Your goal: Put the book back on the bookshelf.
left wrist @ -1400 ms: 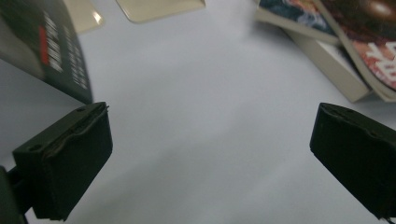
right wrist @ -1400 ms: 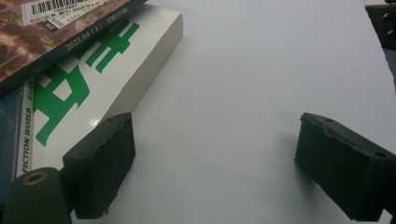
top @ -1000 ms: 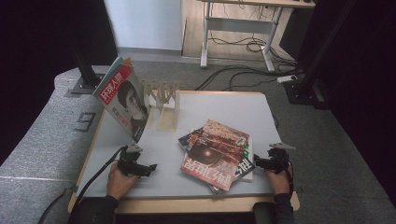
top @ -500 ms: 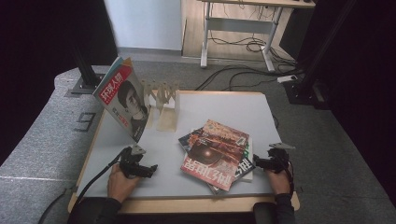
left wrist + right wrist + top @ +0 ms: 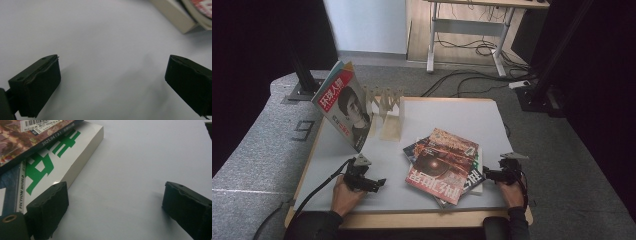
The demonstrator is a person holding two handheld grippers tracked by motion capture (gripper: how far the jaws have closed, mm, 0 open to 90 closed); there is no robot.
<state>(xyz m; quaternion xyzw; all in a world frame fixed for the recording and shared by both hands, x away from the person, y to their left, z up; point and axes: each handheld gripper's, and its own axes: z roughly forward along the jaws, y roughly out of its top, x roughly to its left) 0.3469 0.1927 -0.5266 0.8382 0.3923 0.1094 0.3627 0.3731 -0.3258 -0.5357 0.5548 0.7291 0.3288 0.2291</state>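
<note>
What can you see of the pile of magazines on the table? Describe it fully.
The pile of magazines lies flat on the white table, right of centre, fanned unevenly. The top magazine has a glossy reddish-brown cover with large red characters. In the right gripper view a thick white one with green print sits beneath. Neither gripper touches the pile.

Premises are presenting as a lab: black curtains (image 5: 257, 45) enclosing a table (image 5: 452, 115), loose cables (image 5: 472, 50) trailing under a far desk (image 5: 467, 20).
</note>
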